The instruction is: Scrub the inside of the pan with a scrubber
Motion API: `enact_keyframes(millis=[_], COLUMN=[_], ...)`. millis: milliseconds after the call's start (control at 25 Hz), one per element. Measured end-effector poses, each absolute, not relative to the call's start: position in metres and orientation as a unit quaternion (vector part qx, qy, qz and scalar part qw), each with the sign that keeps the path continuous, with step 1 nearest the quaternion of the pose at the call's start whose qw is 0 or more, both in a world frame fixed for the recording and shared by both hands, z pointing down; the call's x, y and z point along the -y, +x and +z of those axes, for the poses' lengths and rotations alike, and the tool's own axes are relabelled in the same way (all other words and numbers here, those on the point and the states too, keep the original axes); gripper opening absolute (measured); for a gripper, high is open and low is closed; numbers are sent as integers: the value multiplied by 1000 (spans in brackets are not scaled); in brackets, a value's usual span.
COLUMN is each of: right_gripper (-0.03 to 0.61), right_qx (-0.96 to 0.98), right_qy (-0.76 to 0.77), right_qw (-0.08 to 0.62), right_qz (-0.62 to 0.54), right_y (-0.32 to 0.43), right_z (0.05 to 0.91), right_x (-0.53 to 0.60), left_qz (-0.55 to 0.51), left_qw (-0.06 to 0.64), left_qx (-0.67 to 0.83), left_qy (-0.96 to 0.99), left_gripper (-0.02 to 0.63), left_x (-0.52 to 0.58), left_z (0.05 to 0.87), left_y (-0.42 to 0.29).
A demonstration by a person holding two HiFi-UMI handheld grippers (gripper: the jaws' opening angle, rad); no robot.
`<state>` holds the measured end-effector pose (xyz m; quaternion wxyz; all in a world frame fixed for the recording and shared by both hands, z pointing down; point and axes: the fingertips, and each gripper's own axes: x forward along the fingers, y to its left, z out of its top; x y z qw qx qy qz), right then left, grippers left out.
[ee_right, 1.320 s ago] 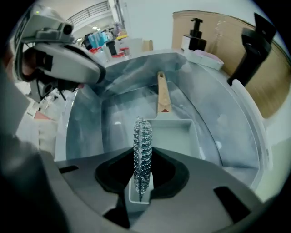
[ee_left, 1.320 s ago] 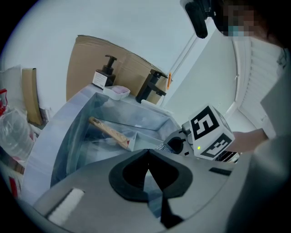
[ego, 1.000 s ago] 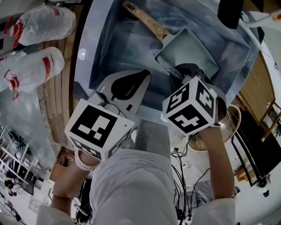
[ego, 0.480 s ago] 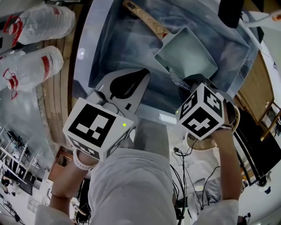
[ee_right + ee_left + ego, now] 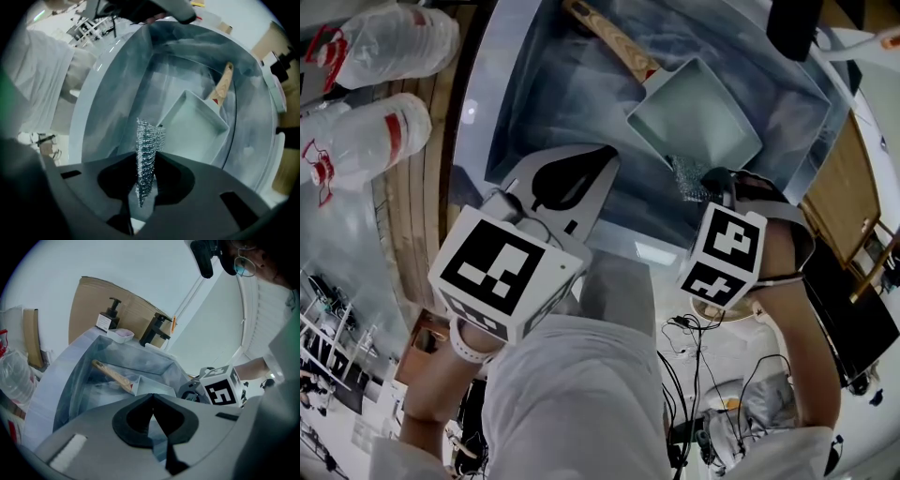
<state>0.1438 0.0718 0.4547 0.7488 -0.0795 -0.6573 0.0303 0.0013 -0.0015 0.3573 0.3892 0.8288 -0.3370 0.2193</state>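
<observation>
Right gripper view: right claw (image 5: 146,161) pinches scrubber (image 5: 149,136), likely light, springy mesh; pan (image 5: 192,131) looks stiff, slick, best held by handle (image 5: 224,86); left claw (image 5: 152,401) closed, empty.

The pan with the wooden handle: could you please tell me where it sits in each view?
Head view: pan upper centre-right, in the sink.
Left gripper view: pan at centre, just above the jaws.
Right gripper view: pan centre-right, beyond the scrubber.
Shared landmark: the pan's wooden handle.
</observation>
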Motion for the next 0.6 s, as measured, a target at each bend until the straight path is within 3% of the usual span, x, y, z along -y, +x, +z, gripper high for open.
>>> enact_keyframes(millis=[600], right_gripper=[74], right_qx=[566], right_qy=[-302], right_qw=[727], right_qz=[-244], right_y=[185], right_z=[454], right_x=[-81], left_qz=[213], left_qw=[394], left_qx=[335], left_qy=[829], left_gripper=[5], left_x=[-4], left_z=[357], left_y=[-1])
